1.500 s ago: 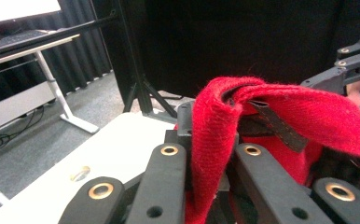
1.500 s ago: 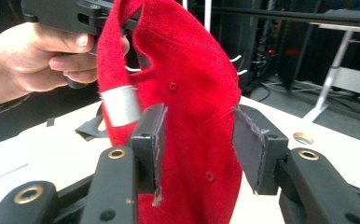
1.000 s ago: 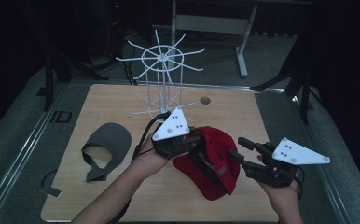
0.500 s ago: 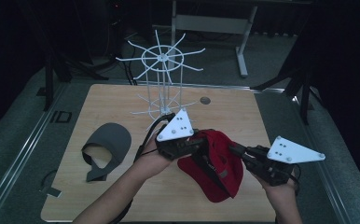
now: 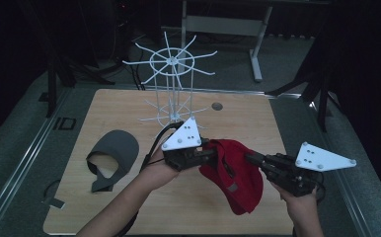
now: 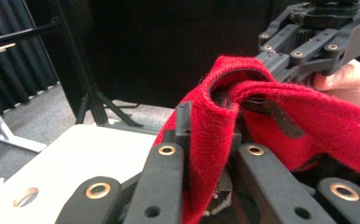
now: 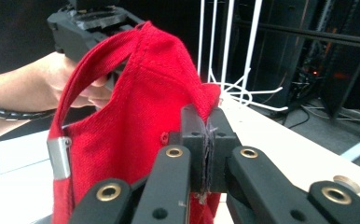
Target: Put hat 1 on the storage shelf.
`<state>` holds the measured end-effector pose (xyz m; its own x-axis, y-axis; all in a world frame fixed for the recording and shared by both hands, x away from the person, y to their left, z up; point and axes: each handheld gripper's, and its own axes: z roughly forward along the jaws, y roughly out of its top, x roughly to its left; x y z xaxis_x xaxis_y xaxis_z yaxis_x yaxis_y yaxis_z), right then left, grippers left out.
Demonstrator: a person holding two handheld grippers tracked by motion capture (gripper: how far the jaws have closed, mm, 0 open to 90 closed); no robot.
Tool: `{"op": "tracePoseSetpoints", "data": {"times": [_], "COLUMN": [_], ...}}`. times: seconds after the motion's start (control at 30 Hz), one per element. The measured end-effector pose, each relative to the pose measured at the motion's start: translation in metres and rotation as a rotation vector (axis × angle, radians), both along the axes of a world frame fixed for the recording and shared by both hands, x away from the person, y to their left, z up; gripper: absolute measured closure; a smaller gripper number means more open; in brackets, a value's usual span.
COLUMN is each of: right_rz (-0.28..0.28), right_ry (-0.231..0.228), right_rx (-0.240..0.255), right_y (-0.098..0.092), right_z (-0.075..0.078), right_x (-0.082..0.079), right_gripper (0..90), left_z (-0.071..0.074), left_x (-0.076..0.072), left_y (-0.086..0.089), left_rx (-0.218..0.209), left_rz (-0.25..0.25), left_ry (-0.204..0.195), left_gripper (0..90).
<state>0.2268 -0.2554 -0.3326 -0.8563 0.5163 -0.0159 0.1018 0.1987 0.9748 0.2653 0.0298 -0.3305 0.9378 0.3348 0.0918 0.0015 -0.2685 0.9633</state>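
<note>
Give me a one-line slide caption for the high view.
Both grippers, left and right, pinch a red cap above the table, with a grey cap and white rack nearby.

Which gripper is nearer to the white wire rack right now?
Left. The left gripper holds the red cap just in front of the white wire rack, beside its base. The right gripper clamps the cap's other side, farther off toward the table's right edge.

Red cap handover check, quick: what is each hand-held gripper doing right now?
Left hand-held gripper: closed on the red cap.
Right hand-held gripper: has just closed, pinching the red cap's edge.
</note>
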Motion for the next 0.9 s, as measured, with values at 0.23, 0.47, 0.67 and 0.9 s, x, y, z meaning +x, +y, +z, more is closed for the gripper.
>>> {"op": "tracePoseSetpoints", "data": {"times": [0.23, 0.47, 0.67, 0.9], "right_rz": [-0.051, -0.085, -0.097, -0.132], "right_ry": [-0.015, -0.013, -0.017, -0.032], "right_rx": [-0.006, 0.015, 0.002, -0.001], "right_y": [-0.001, -0.005, -0.003, -0.006], "right_z": [0.007, 0.011, 0.012, 0.015], "right_x": [0.000, 0.002, 0.003, 0.002], "right_gripper": [88.4, 88.4, 88.4, 88.3], "left_z": [-0.001, -0.002, -0.004, -0.008], "left_x": [-0.004, -0.007, -0.009, -0.013], "left_y": [0.001, 0.007, 0.011, 0.026], "left_rx": [0.004, 0.012, 0.018, -0.011], "left_rz": [0.009, 0.051, 0.055, 0.114], "left_ry": [-0.019, -0.023, -0.038, -0.001], "left_gripper": [74.6, 55.3, 52.8, 45.9]}}
